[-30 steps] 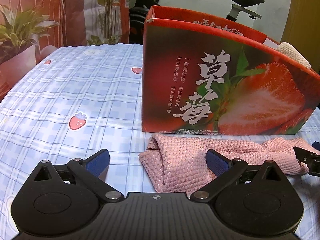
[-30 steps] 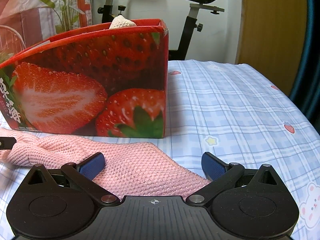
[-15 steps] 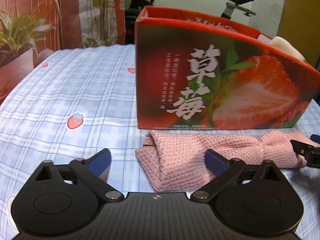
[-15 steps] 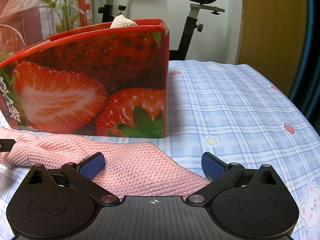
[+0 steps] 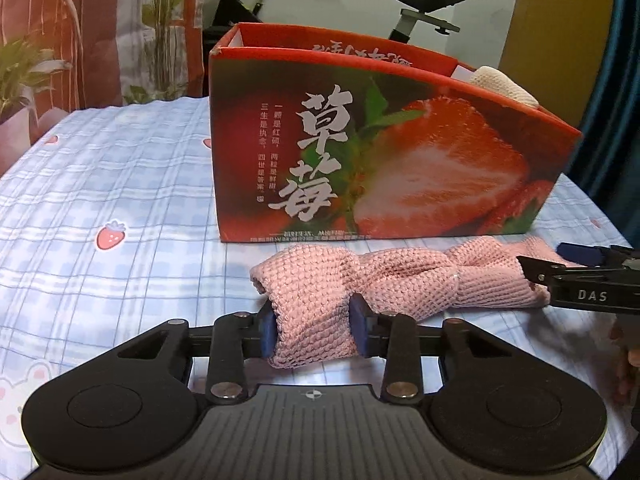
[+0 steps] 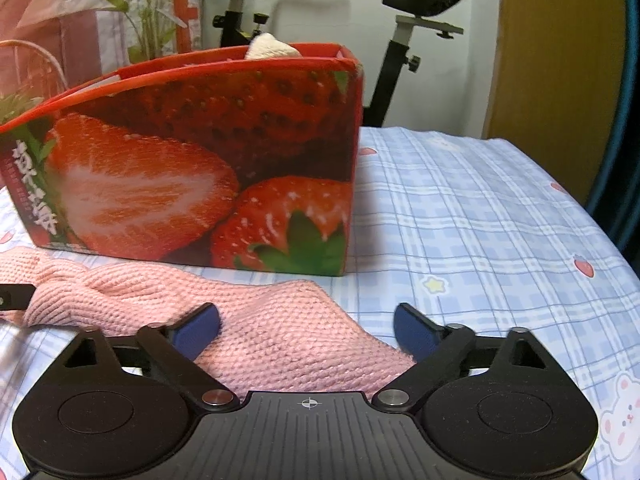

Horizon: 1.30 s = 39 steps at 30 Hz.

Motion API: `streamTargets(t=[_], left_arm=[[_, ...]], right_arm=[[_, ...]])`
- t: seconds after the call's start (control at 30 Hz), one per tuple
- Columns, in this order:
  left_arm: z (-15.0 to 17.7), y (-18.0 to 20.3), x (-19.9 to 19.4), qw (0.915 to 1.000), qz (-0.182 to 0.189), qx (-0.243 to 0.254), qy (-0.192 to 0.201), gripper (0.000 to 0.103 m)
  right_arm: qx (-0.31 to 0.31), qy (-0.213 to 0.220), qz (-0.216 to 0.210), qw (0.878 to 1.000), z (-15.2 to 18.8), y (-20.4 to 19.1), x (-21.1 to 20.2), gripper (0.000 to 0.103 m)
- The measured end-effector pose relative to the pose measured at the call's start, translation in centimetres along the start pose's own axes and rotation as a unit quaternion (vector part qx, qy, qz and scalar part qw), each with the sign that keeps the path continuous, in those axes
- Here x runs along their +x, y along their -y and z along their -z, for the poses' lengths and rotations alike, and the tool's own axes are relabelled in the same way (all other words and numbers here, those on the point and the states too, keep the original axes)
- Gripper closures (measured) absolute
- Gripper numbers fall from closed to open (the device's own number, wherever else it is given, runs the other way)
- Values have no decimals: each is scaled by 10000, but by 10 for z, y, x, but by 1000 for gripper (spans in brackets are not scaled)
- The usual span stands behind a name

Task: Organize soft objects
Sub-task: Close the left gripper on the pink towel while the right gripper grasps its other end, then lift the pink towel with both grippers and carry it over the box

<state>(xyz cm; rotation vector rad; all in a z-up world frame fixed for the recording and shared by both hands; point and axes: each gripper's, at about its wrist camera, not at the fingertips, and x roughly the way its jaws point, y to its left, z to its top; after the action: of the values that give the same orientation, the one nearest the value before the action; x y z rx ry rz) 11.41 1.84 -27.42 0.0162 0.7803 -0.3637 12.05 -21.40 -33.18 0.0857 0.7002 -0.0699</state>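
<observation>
behind everything we've got an exercise bike (image 5: 416,4) against a pale wall, a potted plant (image 5: 24,72) off to the left, and the whole job sits on a blue plaid sheet (image 5: 120,184) dotted with little strawberries.

left wrist view first: our left gripper (image 5: 313,326) has its jaws pulled in tight on the near left end of the pink knitted cloth (image 5: 400,276), so the fabric bunches up between the two blue pads (image 5: 267,330). the cloth runs off to the right in a twisted strip, lying on the sheet just in front of the red strawberry box (image 5: 380,168), with its back edge right at the foot of the box. a cream knitted thing (image 5: 502,84) pokes up out of the box at its far right end. over on the right edge we can see the right gripper (image 5: 580,276) side-on at the other end of the cloth.

right wrist view: the right gripper (image 6: 308,326) has its jaws spread wide apart, with the pink cloth (image 6: 260,320) lying flat on the sheet (image 6: 480,216) between them. the left pad (image 6: 200,326) sits on the fabric, the right one is off past the cloth's edge over bare sheet. the box (image 6: 192,168) stands just behind the cloth, and the cream thing (image 6: 272,48) shows above its rim. the bike (image 6: 404,28) is behind that. a bit of the left gripper (image 6: 16,295) peeks in at the far left edge.
</observation>
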Motion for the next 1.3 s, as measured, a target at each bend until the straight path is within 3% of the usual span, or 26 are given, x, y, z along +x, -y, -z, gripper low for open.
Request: streamTargets(t=[0.2,0.33,0.6,0.83,1.07,1.13,1.17,1.3], left_arm=[[8,-1,-7,10000,80,-1,0,65],[11,-2,-10,9999,105,-16,-10,65],[13,-2,-12,9999,153,-4,21,64],[15,-4,-13,9998,207,-47,68,64],[14,0,-12,9999,121,4,21,64],[12,-1,-14,9998,183,-90,-78,68],[11,-4,-16,9994,273,-156,-114,78],[5,-2,-41,9985,462,-199,213,81]], right_arm=[[-129,47,-224,9997,4,-7,-12,42],[-100,70,-354,9993,9,-9,-19,52],[-565,202,-737,9955,16,-22,-30,87],[-639,256,-950,9931,19,-21,-33,90],[-671,257,-898,9934,18,-22,-33,90],[-686,240,-836,9938,18,-25,-34,90],[-675,219,-819,9941,16,-26,-35,91],[-352,423,-1032,9931,4,-20,-49,92]])
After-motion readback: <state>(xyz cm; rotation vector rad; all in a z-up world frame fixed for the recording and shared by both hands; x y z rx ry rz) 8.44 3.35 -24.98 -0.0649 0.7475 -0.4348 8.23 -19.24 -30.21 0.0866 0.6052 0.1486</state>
